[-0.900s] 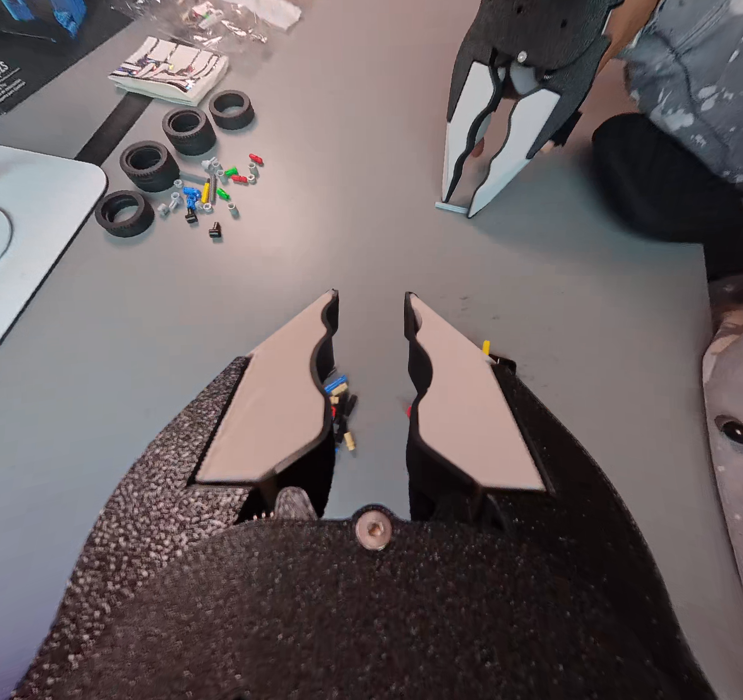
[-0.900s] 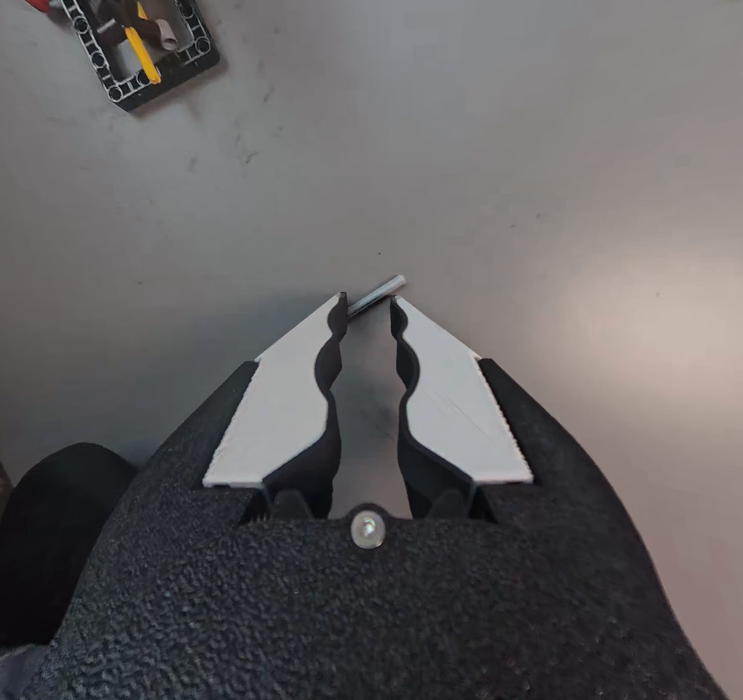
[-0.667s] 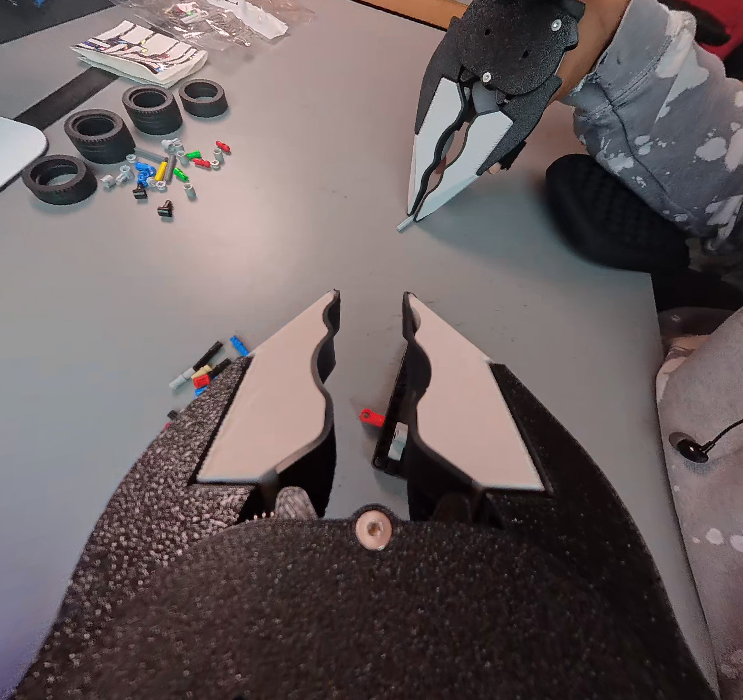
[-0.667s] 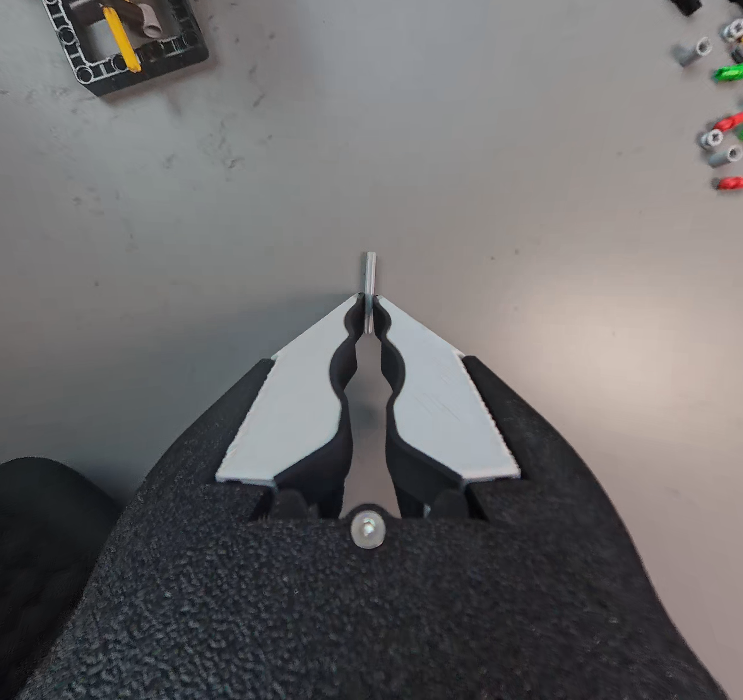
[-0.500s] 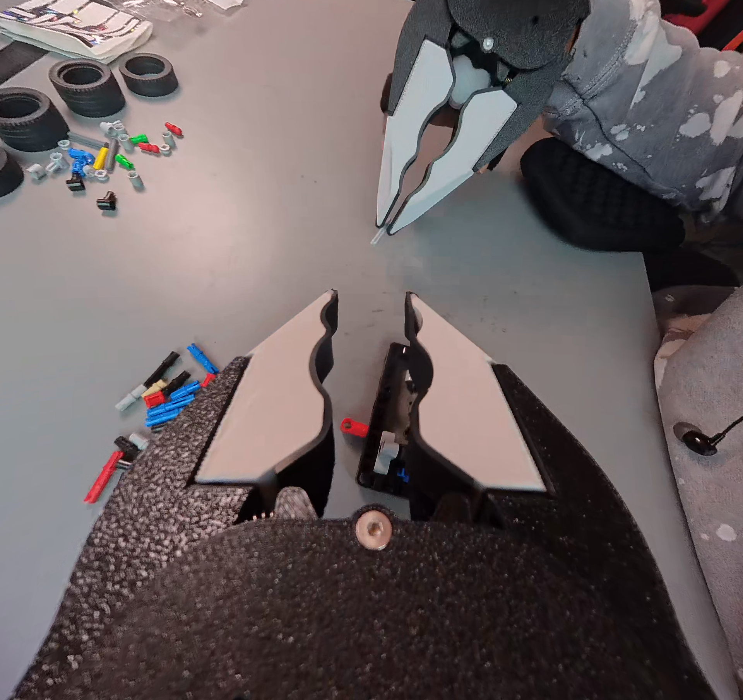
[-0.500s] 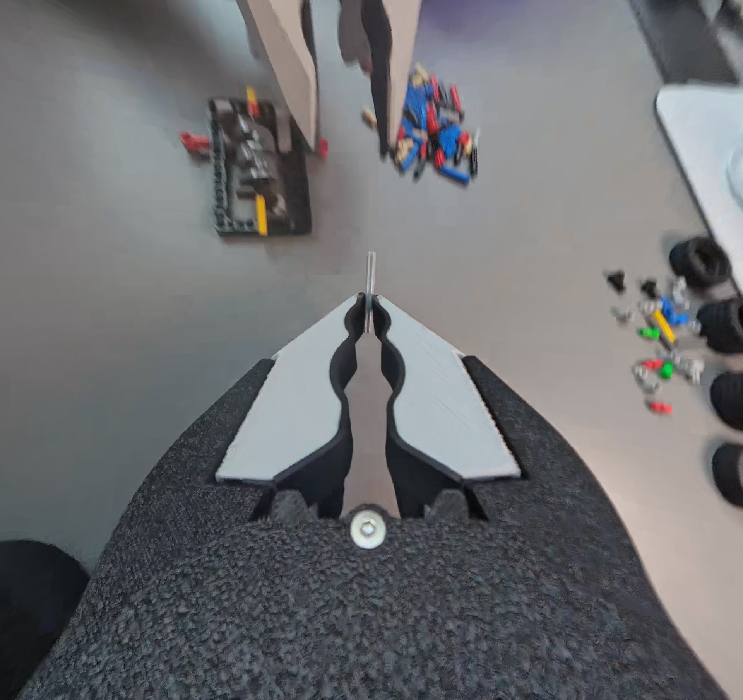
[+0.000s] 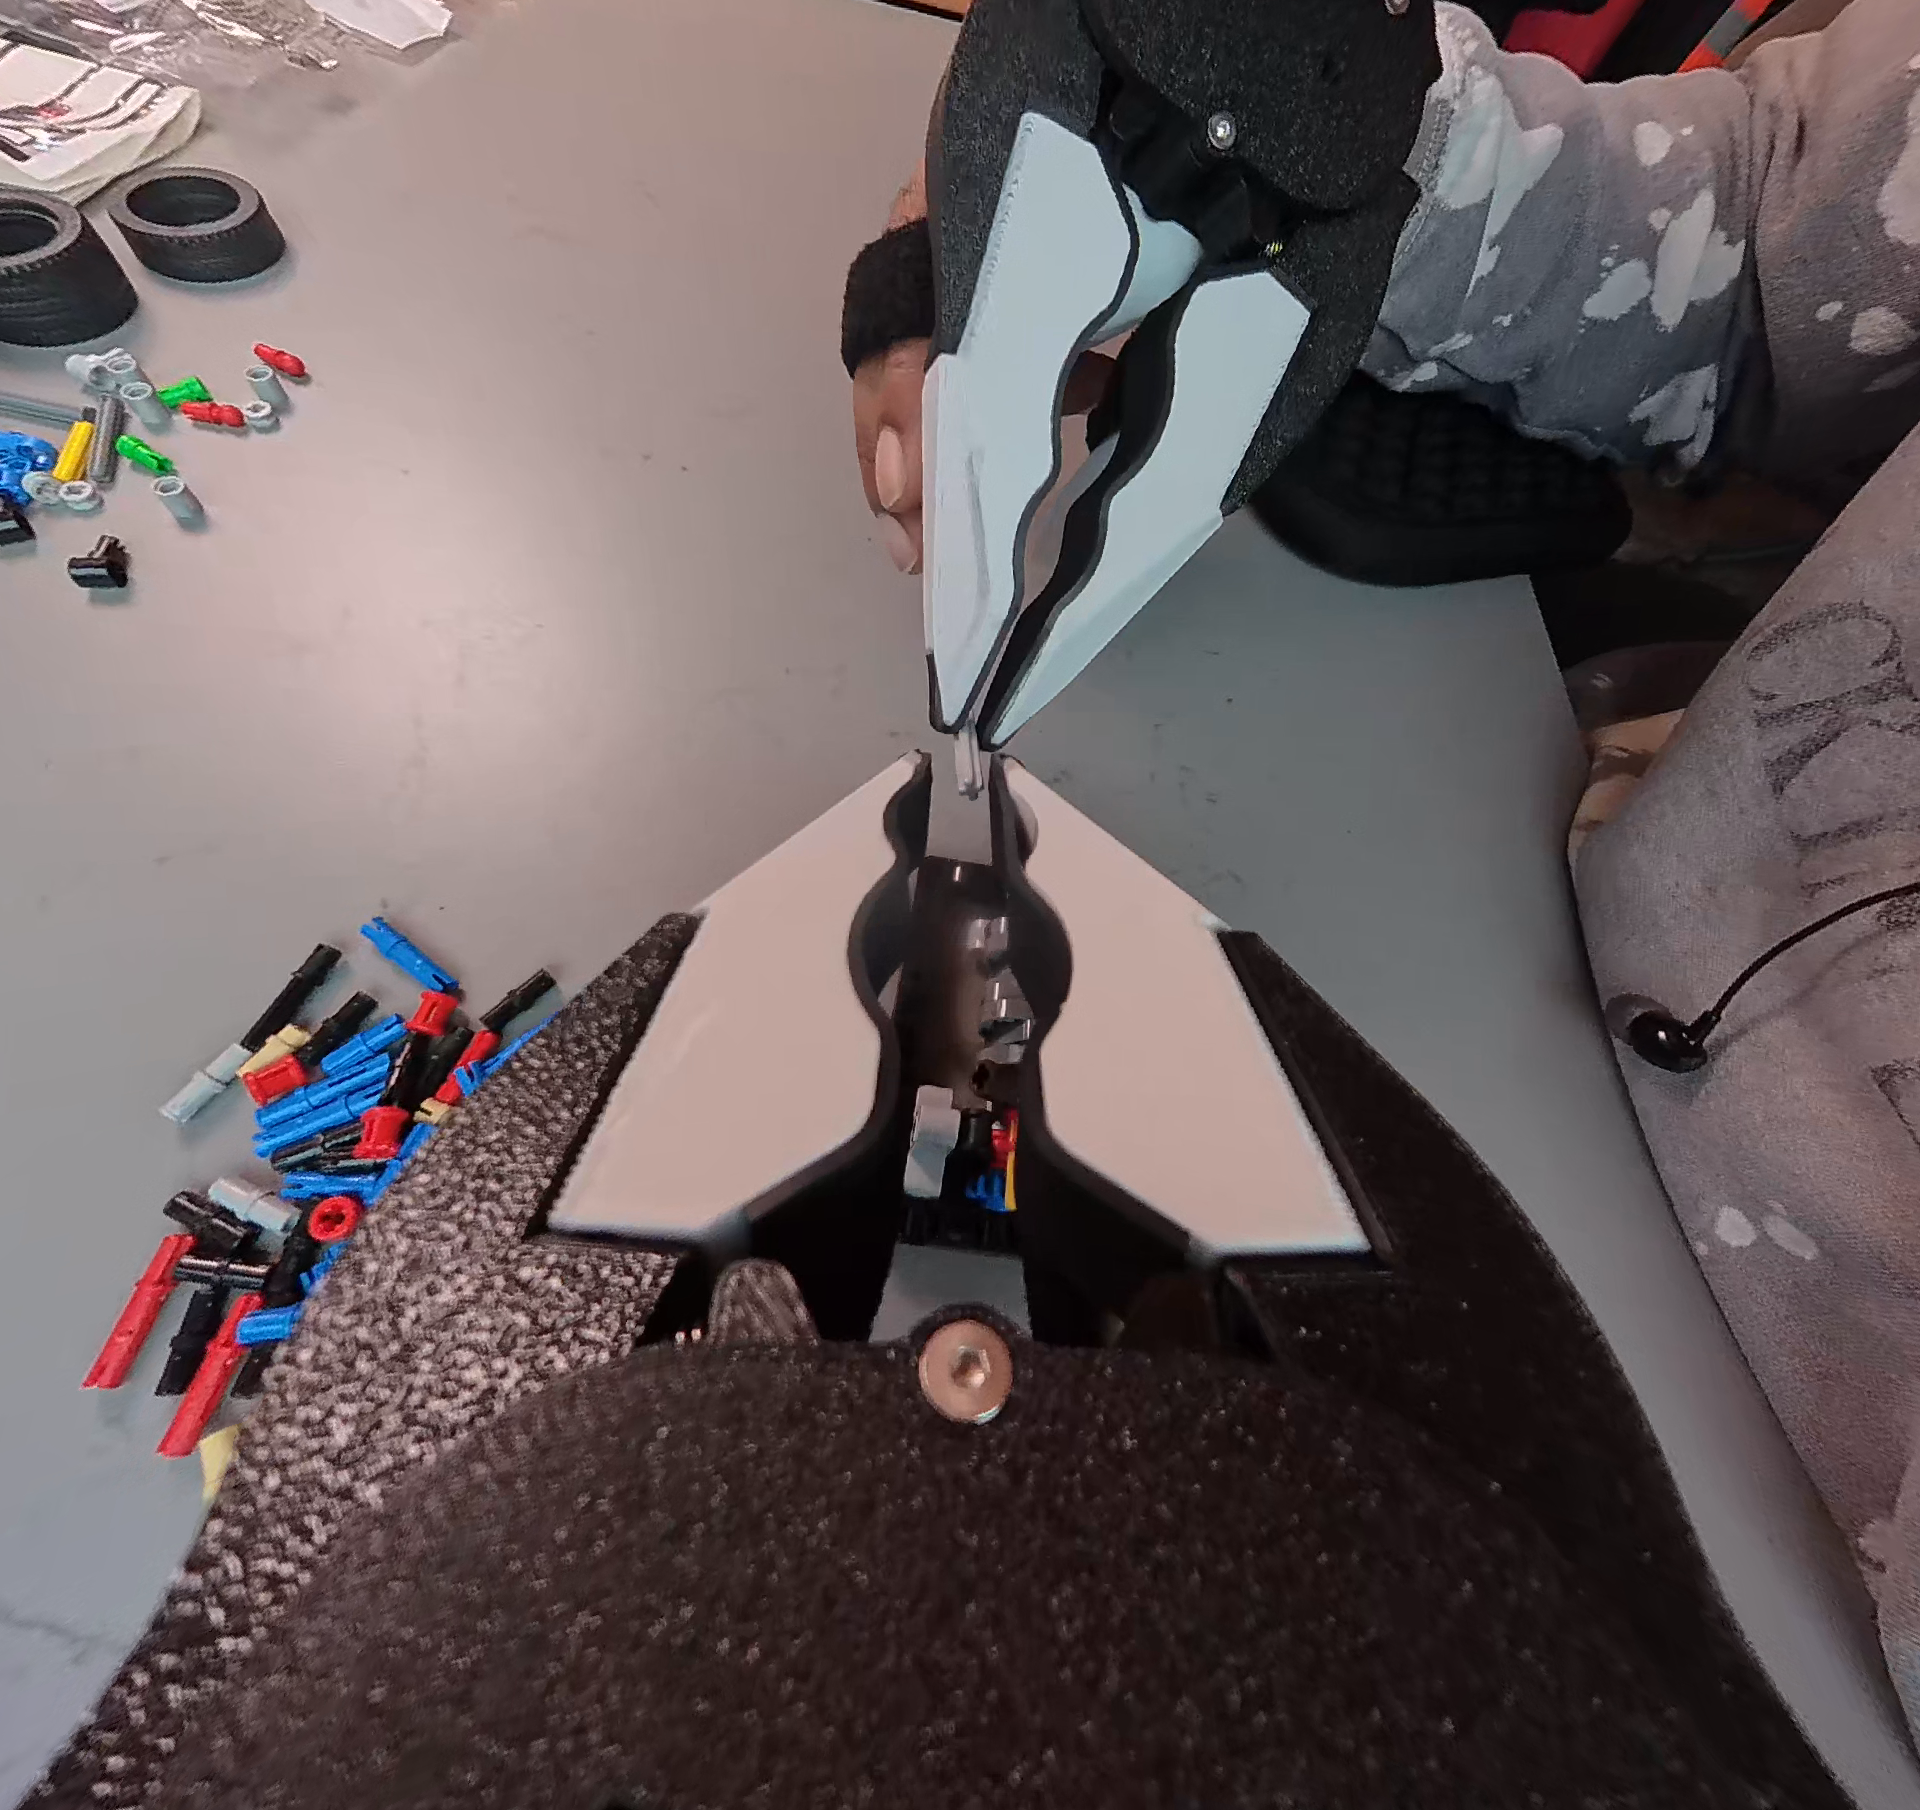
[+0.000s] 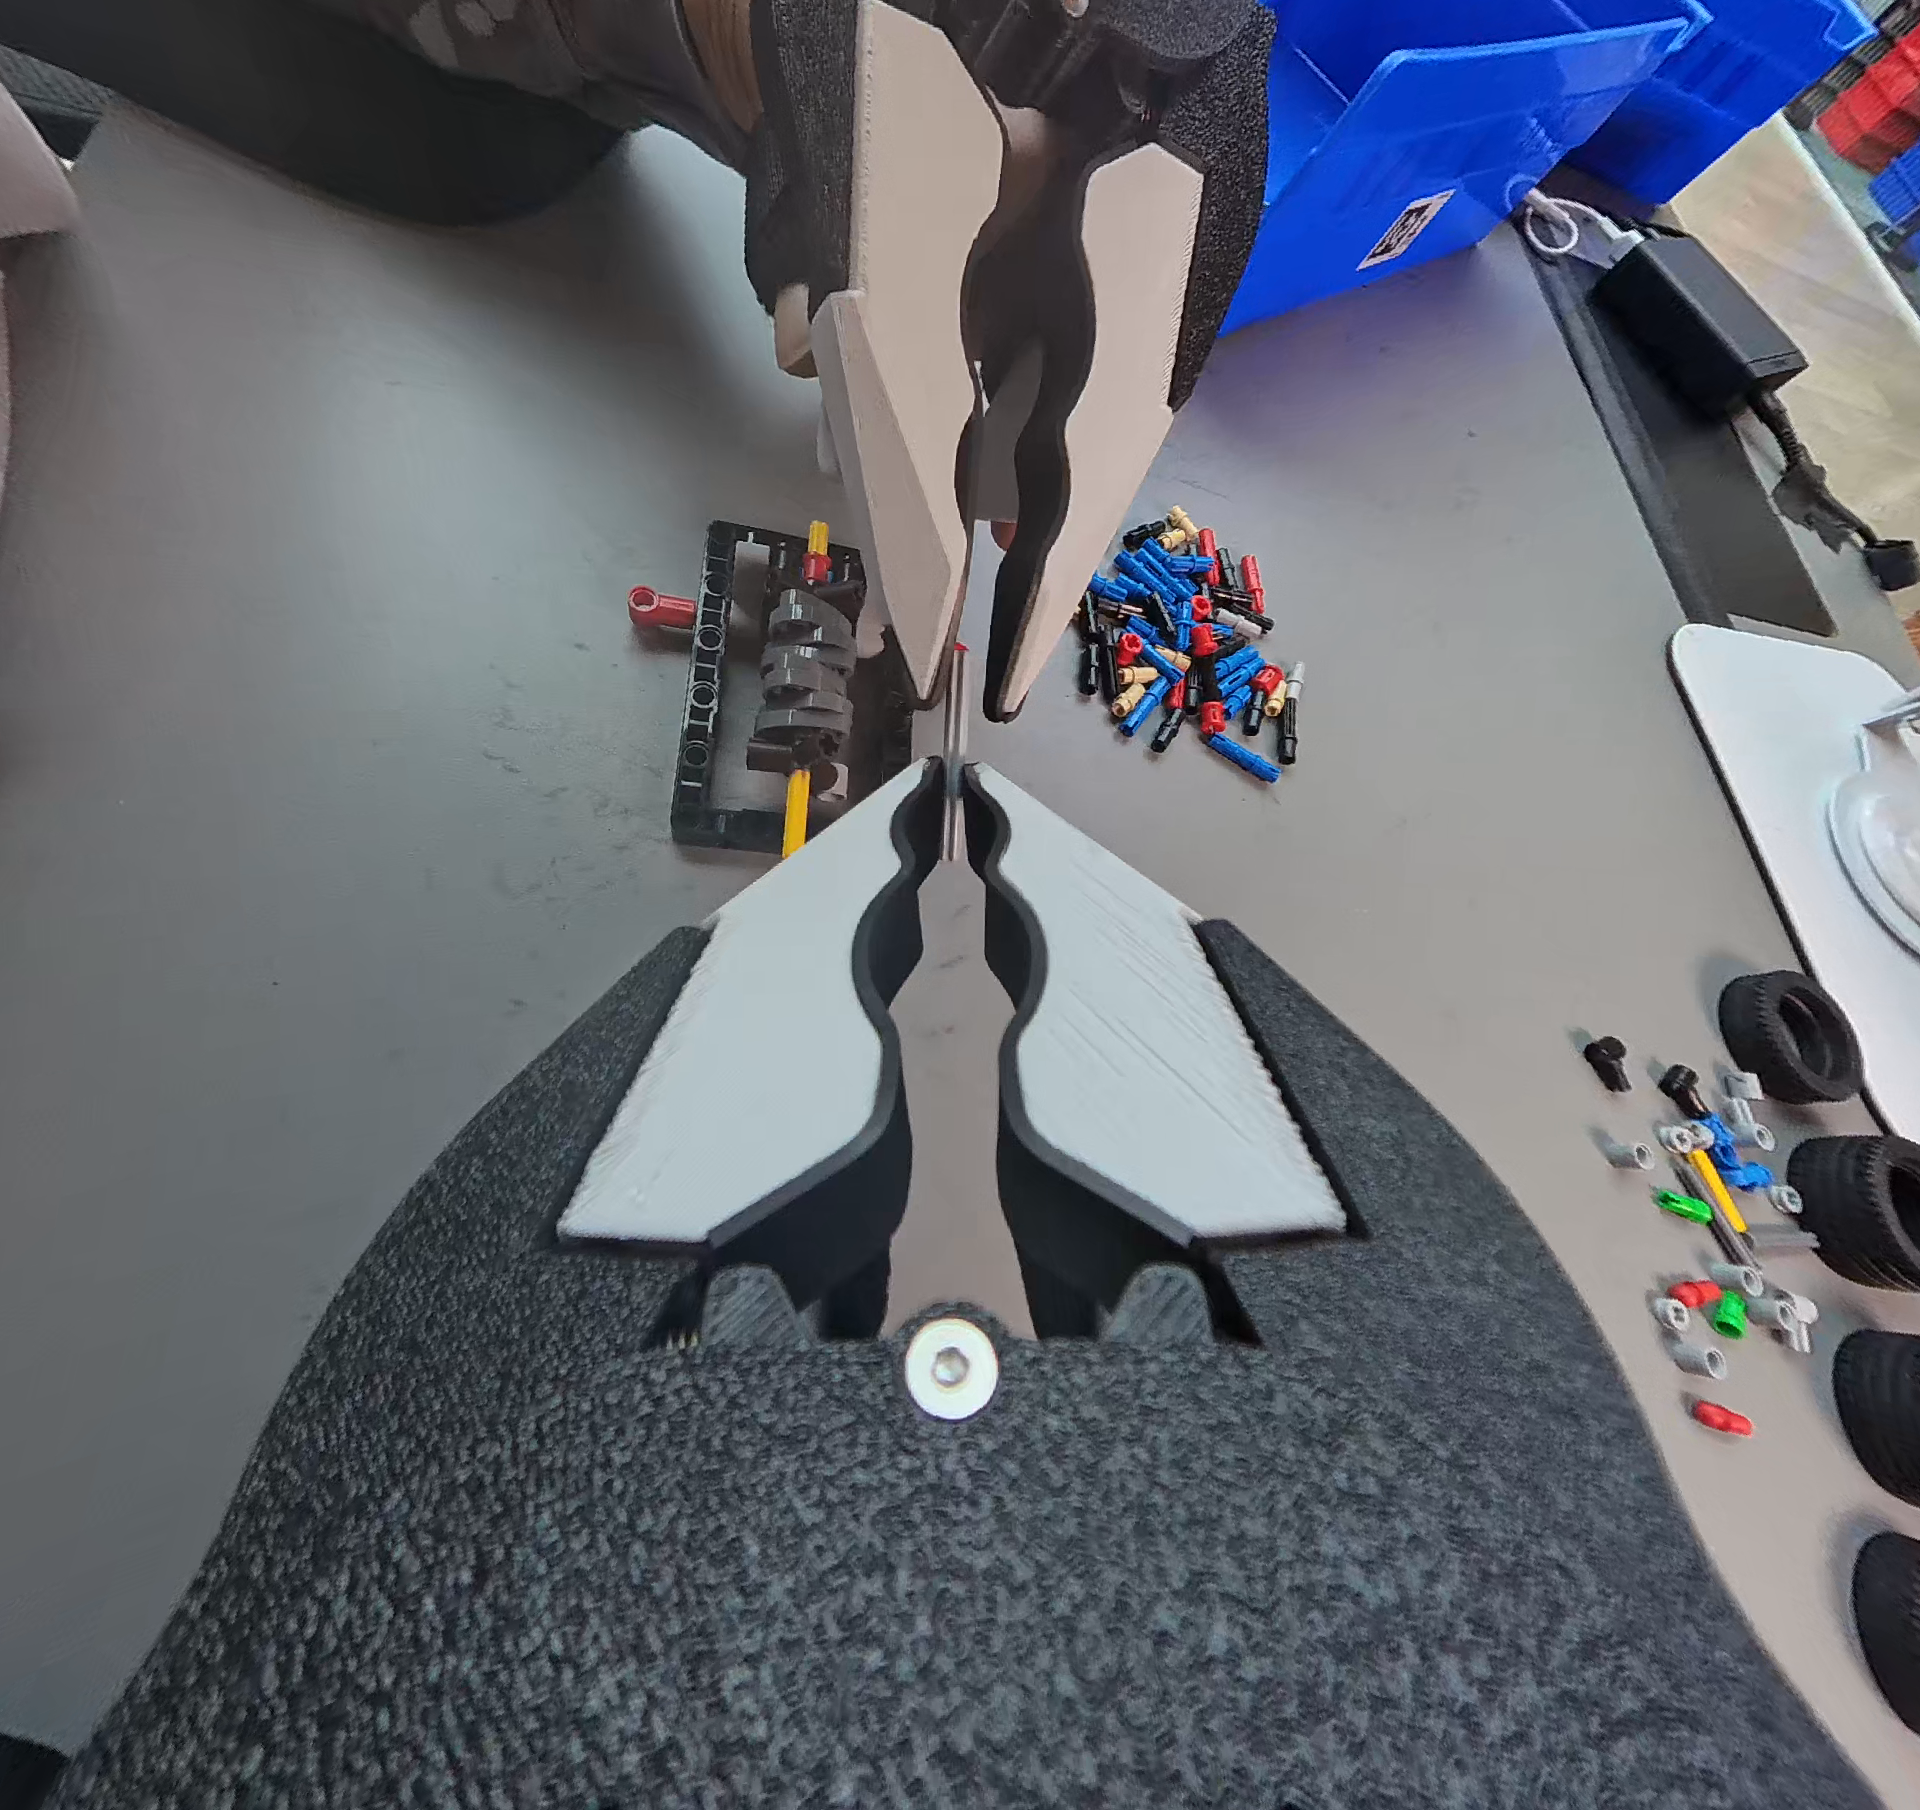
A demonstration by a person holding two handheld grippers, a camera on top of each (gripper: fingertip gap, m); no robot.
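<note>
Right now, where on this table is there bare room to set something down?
Bare: the grey table left of the black frame, and between pin pile and tyres. Crowded: frame, pile, small parts by the tyres.

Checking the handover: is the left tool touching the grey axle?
Cannot tell. In the right wrist view the grey axle sits between the left tool's tips, but no contact or gap shows plainly.

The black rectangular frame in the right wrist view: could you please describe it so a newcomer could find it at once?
On the grey table, look left of the heap of blue, red and black pins. The black rectangular frame lies flat there, holding dark grey gears and a yellow axle, the only assembled piece among loose parts.
</note>
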